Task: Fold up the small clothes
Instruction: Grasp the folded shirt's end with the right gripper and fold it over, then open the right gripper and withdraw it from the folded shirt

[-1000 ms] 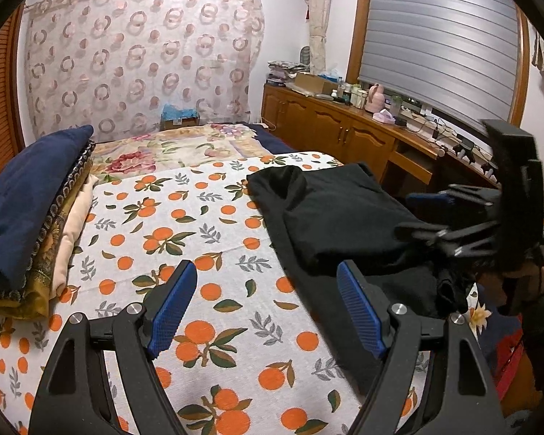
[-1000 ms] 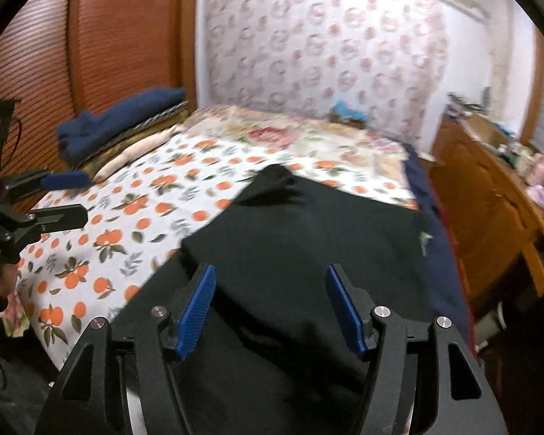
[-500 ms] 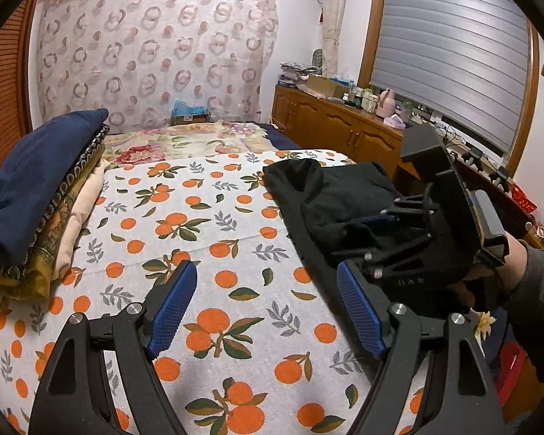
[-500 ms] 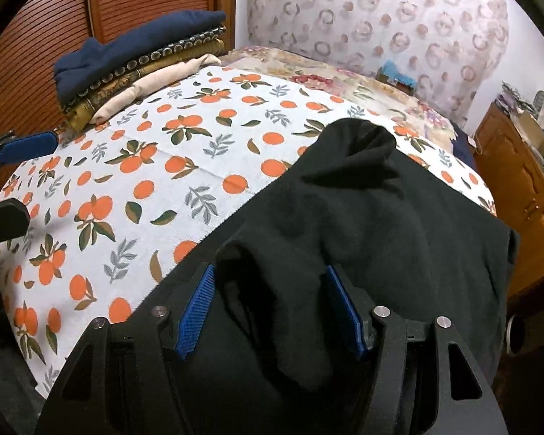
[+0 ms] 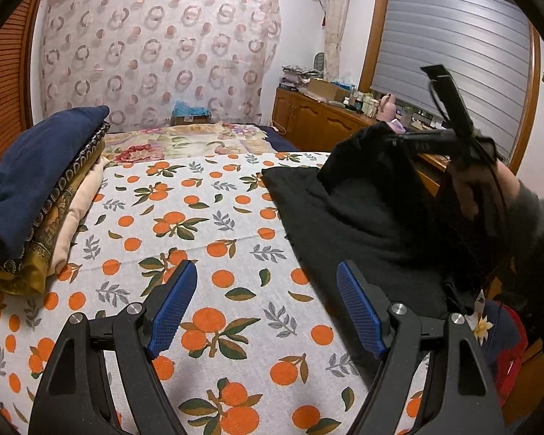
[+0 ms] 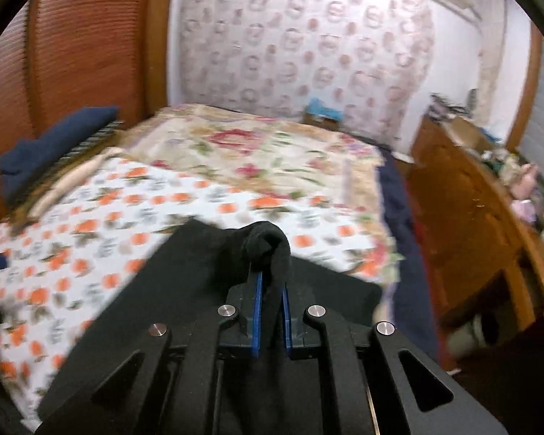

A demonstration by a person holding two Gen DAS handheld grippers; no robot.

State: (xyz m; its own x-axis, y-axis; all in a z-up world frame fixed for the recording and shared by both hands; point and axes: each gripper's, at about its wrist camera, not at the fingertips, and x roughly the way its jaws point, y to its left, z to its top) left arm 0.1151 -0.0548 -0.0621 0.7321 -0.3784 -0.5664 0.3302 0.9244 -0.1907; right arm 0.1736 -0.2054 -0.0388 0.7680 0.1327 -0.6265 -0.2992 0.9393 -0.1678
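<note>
A black garment (image 5: 351, 224) lies spread on the right side of the orange-print bed sheet (image 5: 199, 217). My right gripper (image 6: 270, 275) is closing its jaws, and its blue pads pinch a bunched fold of the black garment (image 6: 199, 290). In the left wrist view that right gripper (image 5: 395, 139) holds the fold lifted above the rest of the cloth, with a hand and dark sleeve behind it. My left gripper (image 5: 266, 290) hovers open over the bare sheet, left of the garment's near edge, with nothing between its fingers.
A stack of folded clothes (image 5: 36, 181), navy on top, sits on the bed's left side. A floral blanket (image 5: 185, 141) covers the far end. A wooden cabinet (image 5: 308, 119) with clutter on it runs along the right wall under the window.
The right gripper's jaws have come together on a fold of the black garment and lifted it, moving across the bed. The left gripper has stayed put, open.
</note>
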